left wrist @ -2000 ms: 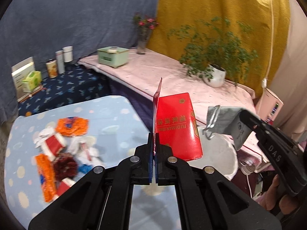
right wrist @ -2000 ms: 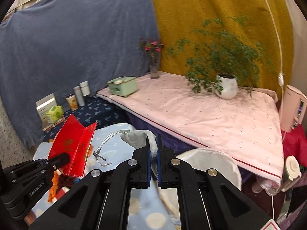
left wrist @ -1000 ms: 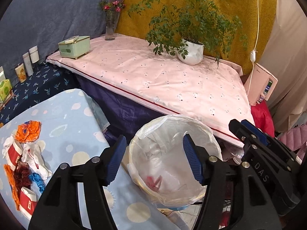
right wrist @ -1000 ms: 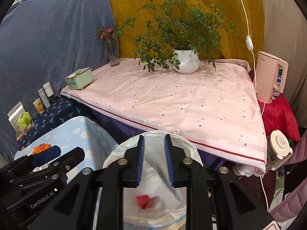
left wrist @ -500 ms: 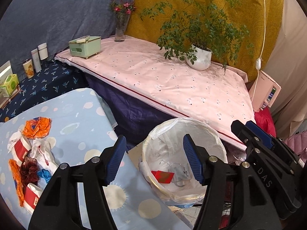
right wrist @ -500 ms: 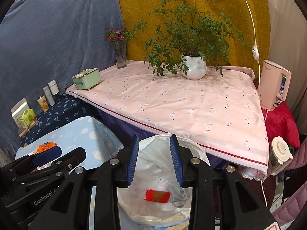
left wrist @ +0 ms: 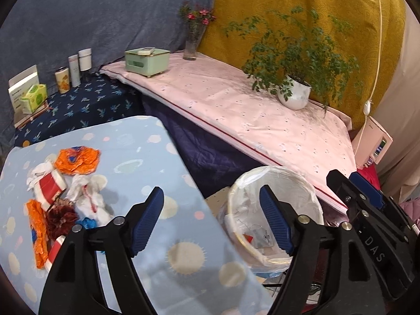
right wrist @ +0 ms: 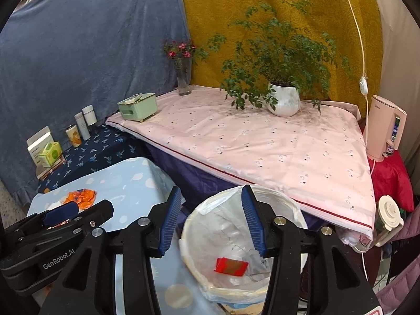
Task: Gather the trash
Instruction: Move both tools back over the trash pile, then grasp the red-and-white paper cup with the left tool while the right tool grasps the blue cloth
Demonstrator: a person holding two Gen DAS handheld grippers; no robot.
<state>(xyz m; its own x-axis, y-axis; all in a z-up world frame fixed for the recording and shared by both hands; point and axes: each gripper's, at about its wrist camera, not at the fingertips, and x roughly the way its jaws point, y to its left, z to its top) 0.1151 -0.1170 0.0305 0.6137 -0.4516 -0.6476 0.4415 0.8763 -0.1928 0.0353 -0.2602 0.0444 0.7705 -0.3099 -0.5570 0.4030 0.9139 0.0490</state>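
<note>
A white-lined trash bin (right wrist: pixel 236 292) (left wrist: pixel 309 191) stands beside the light blue table (left wrist: pixel 136 157). Inside lie a red packet (right wrist: pixel 231 266) and a grey face mask (right wrist: pixel 258 262). My left gripper (left wrist: pixel 211 220) is open and empty, over the table's right edge next to the bin. My right gripper (right wrist: pixel 211 218) is open and empty above the bin's near left rim. A pile of trash (left wrist: pixel 68 191) lies on the table's left: orange wrappers (left wrist: pixel 77 160), white tissue, red-and-white cups, a dark red scrunchie.
A pink-covered bench (right wrist: pixel 262 141) behind the bin holds a potted plant (right wrist: pixel 283 99), a green box (right wrist: pixel 137 106) and a flower vase (right wrist: pixel 183 78). A pink appliance (right wrist: pixel 386 131) stands at right. Bottles and boxes (left wrist: pixel 52 84) sit on the dark blue surface at left.
Both grippers let go of the red packet and grey mask, which now lie in the bin. The left gripper has since swung left, back over the table; the right opened wider.
</note>
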